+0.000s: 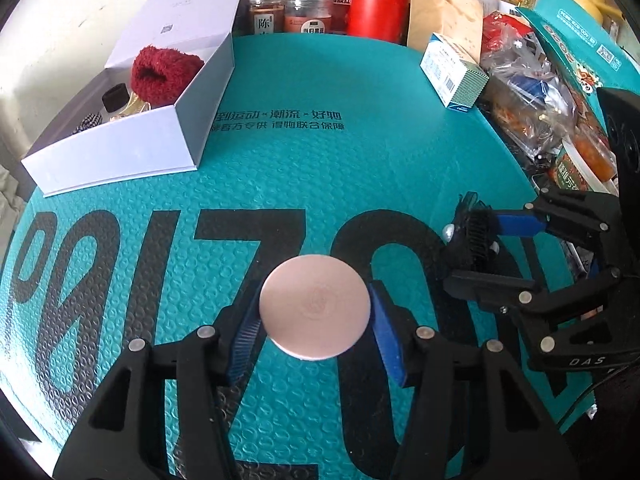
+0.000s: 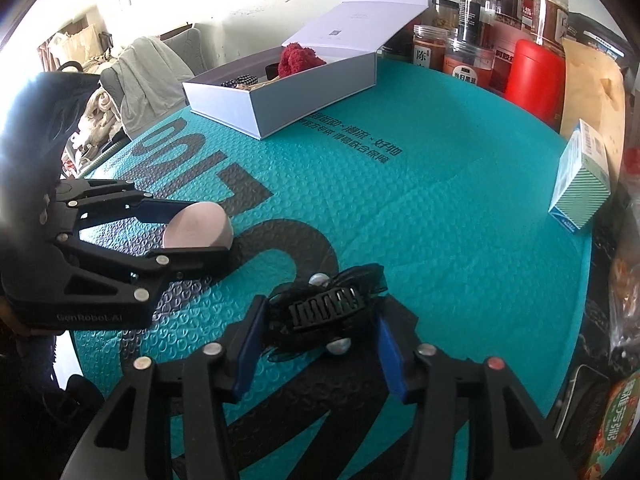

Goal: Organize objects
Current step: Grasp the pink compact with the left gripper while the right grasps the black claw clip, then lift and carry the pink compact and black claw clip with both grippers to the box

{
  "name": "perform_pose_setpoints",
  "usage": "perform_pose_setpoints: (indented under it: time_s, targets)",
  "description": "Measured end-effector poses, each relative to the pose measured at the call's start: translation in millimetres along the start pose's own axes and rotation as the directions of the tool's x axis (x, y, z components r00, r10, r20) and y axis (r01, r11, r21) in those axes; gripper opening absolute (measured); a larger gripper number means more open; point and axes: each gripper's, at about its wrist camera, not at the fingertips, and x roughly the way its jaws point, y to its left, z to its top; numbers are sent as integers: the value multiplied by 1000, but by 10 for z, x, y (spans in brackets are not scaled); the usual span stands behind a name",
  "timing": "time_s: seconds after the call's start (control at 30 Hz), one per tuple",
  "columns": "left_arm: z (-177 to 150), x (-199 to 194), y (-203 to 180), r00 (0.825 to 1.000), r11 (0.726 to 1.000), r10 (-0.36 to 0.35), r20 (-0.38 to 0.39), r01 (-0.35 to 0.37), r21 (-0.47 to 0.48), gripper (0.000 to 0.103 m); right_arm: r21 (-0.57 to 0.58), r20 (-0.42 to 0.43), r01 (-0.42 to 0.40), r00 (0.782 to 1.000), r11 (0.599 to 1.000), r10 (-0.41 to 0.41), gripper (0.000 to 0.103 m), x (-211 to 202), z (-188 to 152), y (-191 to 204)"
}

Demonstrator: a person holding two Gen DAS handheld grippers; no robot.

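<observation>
A round pink compact (image 1: 314, 308) sits between the blue pads of my left gripper (image 1: 315, 296), which is shut on it just above the teal mat. The right wrist view shows this left gripper (image 2: 204, 232) at the left with the compact (image 2: 198, 226) tilted in its grip. A black hair clip (image 2: 324, 308) with pearl beads lies on the mat between the pads of my right gripper (image 2: 320, 312). The pads stand a little off it, so the gripper is open. Far left, an open white box (image 1: 120, 148) holds a red fuzzy scrunchie (image 1: 164, 74) and small hair ties.
Jars (image 1: 264, 16), a red canister (image 1: 378, 8) and a brown paper bag (image 1: 440, 16) line the far edge of the teal mat (image 1: 320, 168). A small striped carton (image 1: 454, 72) and bagged snacks (image 1: 532, 96) crowd the right side. A chair draped with cloth (image 2: 148, 76) stands beyond the table.
</observation>
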Motion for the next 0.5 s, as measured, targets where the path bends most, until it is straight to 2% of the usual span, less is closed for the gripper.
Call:
perform_pose_setpoints:
  time_s: [0.03, 0.1, 0.2, 0.3, 0.5]
  targets:
    - [0, 3, -4, 1000, 1000, -4, 2, 4, 2, 54, 4, 0, -1, 1000, 1000, 1, 58, 10, -5, -4]
    - [12, 22, -7, 1000, 1000, -9, 6, 9, 4, 64, 11, 7, -1, 1000, 1000, 1, 61, 22, -7, -17]
    - [-7, 33, -45, 1000, 1000, -2, 14, 2, 17, 68, 1, 7, 17, 1000, 1000, -17, 63, 44, -16, -16]
    - [-21, 47, -87, 999, 999, 26, 23, -26, 36, 69, -8, 17, 25, 1000, 1000, -25, 63, 53, -31, -5]
    - [-57, 41, -72, 997, 999, 38, 64, -38, 2, 69, -13, 44, 38, 998, 999, -37, 64, 59, -62, 3]
